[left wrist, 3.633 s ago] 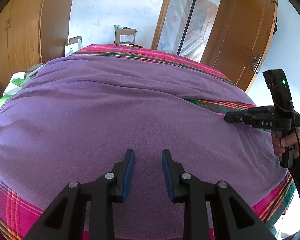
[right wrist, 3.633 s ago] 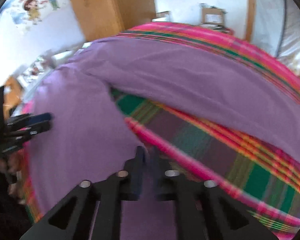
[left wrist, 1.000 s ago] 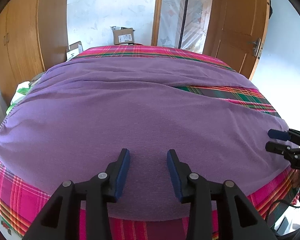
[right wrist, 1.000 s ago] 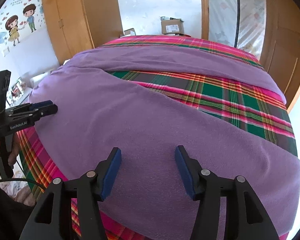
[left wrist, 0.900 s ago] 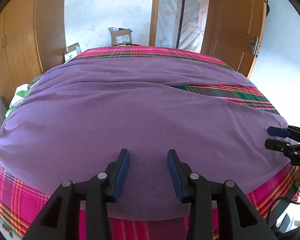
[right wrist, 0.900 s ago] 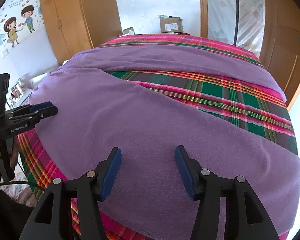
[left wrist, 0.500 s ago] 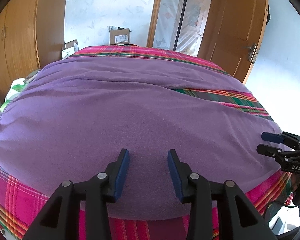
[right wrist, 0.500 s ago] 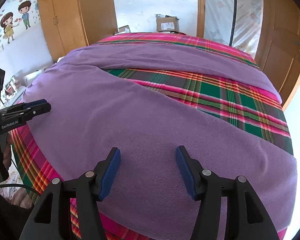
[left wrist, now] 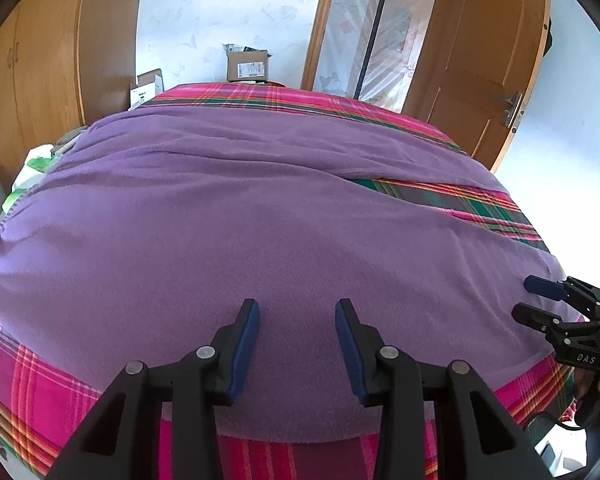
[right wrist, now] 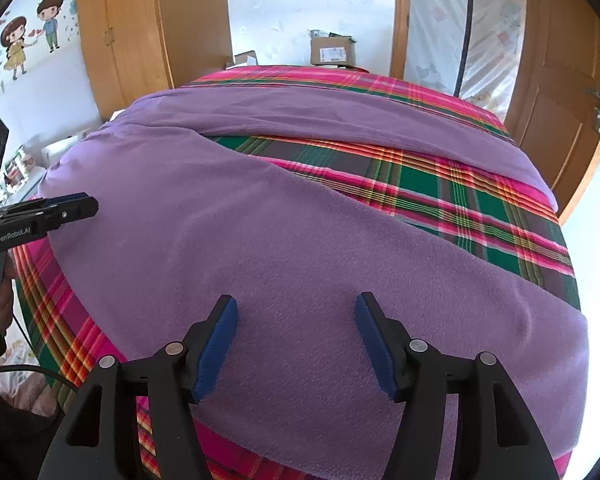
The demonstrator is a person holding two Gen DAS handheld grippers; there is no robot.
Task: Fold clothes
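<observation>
A large purple fleece cloth lies spread over a bed, partly folded so that a wedge of plaid sheet shows between its layers. My left gripper hovers open just above the cloth's near edge, with nothing between its fingers. My right gripper is open too, wider, above the near right part of the same cloth. Each gripper appears in the other's view: the right one at the cloth's right edge, the left one at its left edge.
The bed has a pink, green and red plaid sheet. Wooden wardrobes stand at the left, a wooden door at the right. Cardboard boxes sit beyond the bed's far end. A hand holds the right gripper's handle.
Over the last second both grippers stayed open and shifted only slightly over the cloth's near edge. 3.6 s ago the right gripper was shut at the fold; the cloth now lies flatter.
</observation>
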